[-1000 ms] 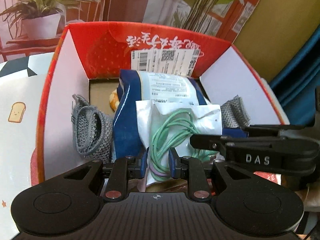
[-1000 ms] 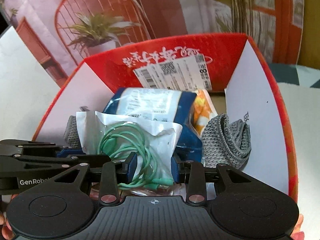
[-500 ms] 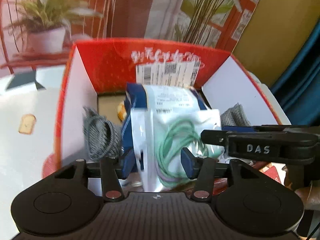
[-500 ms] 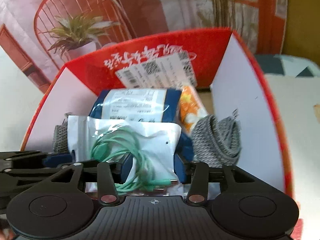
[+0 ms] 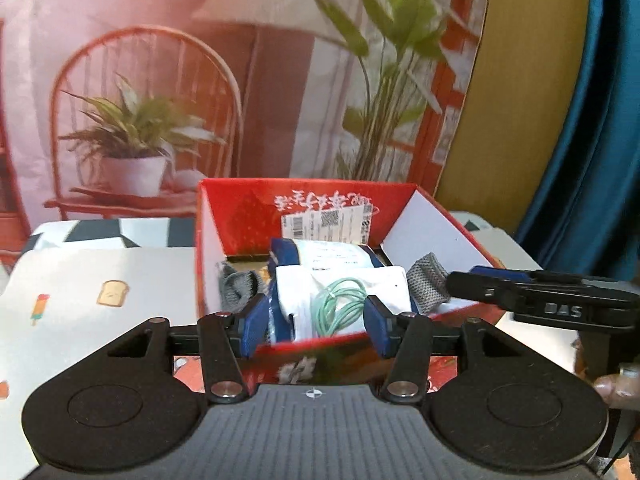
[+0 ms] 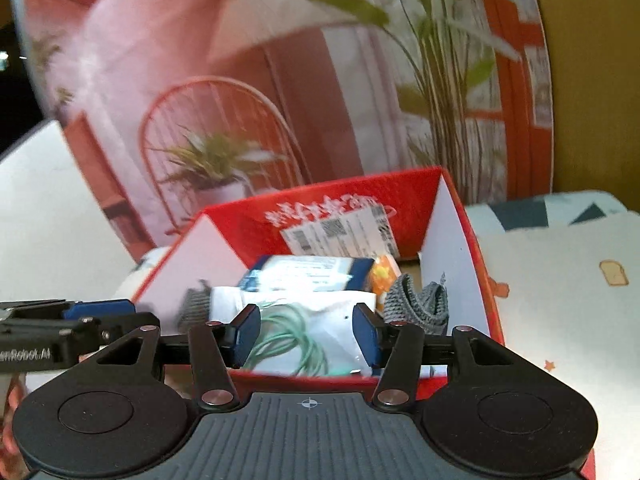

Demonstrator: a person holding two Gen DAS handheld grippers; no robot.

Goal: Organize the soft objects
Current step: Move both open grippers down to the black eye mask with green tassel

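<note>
Looking past the near rim, we cannot see the red box's point(image 5: 248, 216) floor. Our white pouch of green cable point(image 5: 340, 300) lies crumpled atop a blue packet point(image 6: 308, 272), grey knit cloths point(image 6: 420, 304) at three and nine o'clock. Left gripper point(image 5: 316, 324) stands apart; right gripper point(image 6: 306, 334) is widening, both empty.

Red box point(image 5: 240, 216): print on its near wall blurred, unreadable. Inside, orange item point(image 6: 383, 273) mostly hidden behind blue packet point(image 6: 308, 270). Grey knit piece point(image 5: 236, 288) by the box's wall half hidden. Shipping label point(image 6: 340, 232) text too small.
</note>
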